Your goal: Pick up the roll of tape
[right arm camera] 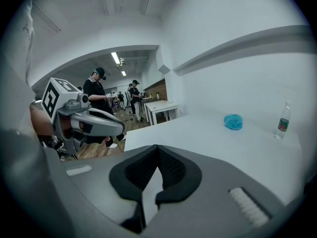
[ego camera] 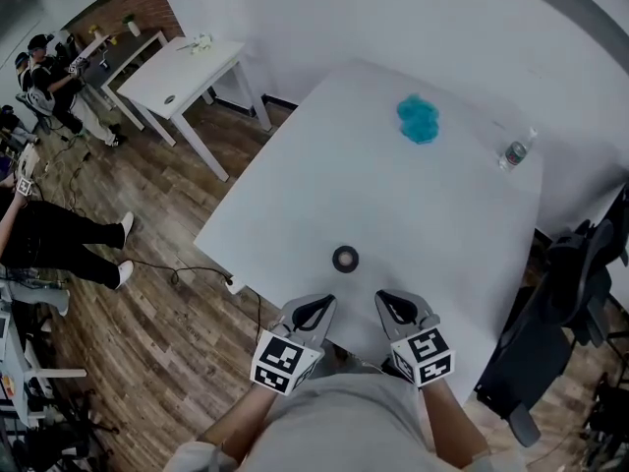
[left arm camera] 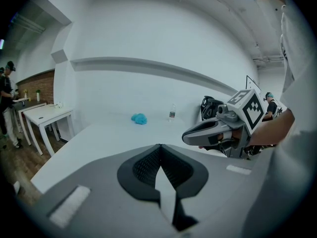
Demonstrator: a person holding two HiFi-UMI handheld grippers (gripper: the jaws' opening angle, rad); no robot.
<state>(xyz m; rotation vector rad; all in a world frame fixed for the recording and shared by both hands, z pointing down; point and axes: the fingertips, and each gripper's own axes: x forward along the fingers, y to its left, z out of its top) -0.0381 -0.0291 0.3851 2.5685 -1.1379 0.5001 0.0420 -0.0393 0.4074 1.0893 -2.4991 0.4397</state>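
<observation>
White surface (ego camera: 324, 195) pretty much fills the head view. The roll of tape (ego camera: 345, 258) is a small dark ring lying flat on it near the person's edge, on its own with nothing touching it. Both tongs hang over that near edge, side by side. The left tongs (ego camera: 322, 303) are a bit left of the roll and the right tongs (ego camera: 388, 299) a bit right of it. Both are near it but apart from it, tips aimed out over the surface and tilted down some. In each gripper view the dark ribbed pads are clenched tip to tip with nothing caught between them, so both are empty. As for containers, the one I can spot is a clear water bottle (ego camera: 514, 152) standing upright by the far right edge of the surface, and it's too small to tell how much is in it. Left of the bottle, well apart from it, sits a bright blue crumpled lump (ego camera: 419, 119), no idea what it is. Off the surface there's a smaller white table (ego camera: 187, 72) on the wood floor (ego camera: 167, 264) to the upper left, with a few people (ego camera: 49, 77) beyond it. A dark office chair (ego camera: 555, 293) sits at the right side.
</observation>
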